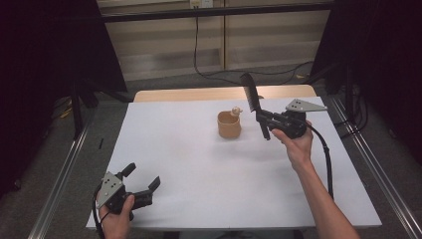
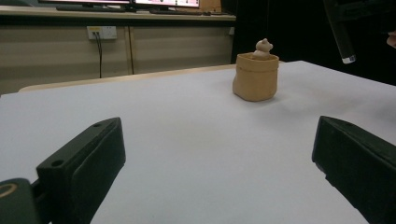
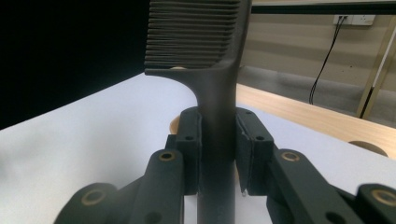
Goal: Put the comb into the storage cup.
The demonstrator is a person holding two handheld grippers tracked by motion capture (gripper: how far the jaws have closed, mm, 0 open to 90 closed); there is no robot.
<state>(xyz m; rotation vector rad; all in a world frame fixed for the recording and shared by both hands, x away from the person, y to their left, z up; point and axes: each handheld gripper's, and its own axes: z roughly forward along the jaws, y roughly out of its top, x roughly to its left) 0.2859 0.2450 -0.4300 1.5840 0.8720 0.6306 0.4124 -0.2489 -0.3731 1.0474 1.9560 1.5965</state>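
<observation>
1. Black comb [image 1: 250, 93]: the right gripper [image 1: 263, 119] is squeezed tight on its handle and holds it up in the air, teeth end up.
2. The comb is just beside the tan pot [image 1: 229, 124], a bit to its right and above the white surface [image 1: 199, 164].
3. A small toy figure [image 1: 236, 110] peeks out of the pot.
4. The left gripper [image 1: 141, 180] sits near the front edge, jaws wide apart, holding nothing.
5. Done, I think: the comb is picked up.
6. Left to do, I guess: drop the comb into the pot and let go.
</observation>
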